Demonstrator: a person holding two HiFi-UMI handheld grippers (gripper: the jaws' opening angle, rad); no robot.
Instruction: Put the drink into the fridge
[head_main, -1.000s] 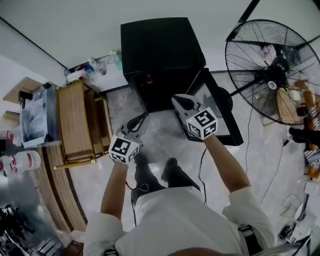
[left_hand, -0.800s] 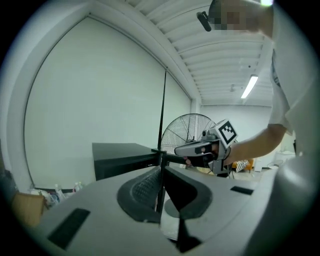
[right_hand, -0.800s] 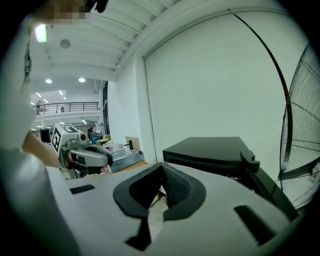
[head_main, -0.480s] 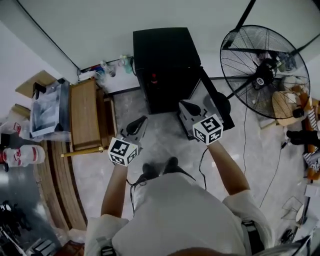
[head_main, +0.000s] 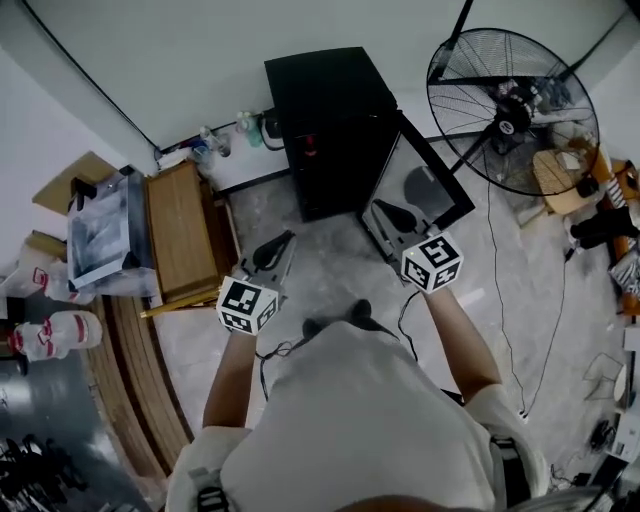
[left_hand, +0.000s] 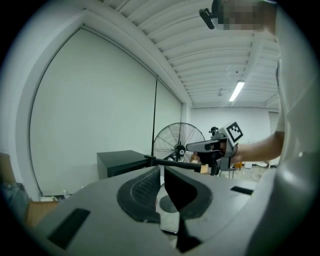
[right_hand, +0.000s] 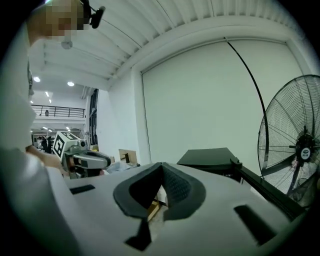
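At the far middle of the floor, a black fridge (head_main: 325, 90) is seen with its door (head_main: 425, 185) swung open to the right. Inside the dark compartment, close to its upper edge, the drink (head_main: 310, 152) is visible only as a small red spot; nothing else in there can be made out.

Nearer, both tongs are held side by side in the air, pointed toward the fridge. The left tongs (left_hand: 161, 171) are drawn together to a thin slit, with nothing between the pads. The right tongs (right_hand: 161, 167) are pressed together at the tips and are likewise empty.

To the left of the fridge, a wooden desk (head_main: 182, 235) is set against the wall, and a clear plastic box (head_main: 100, 235) is placed just beside it, further left; its contents are too hazy to tell. A few small bottles (head_main: 205, 148) are lined up by the far wall between desk and fridge. At the near left, white jugs (head_main: 50, 335) with red labels are standing. A large fan (head_main: 512, 110) is placed at the far right.
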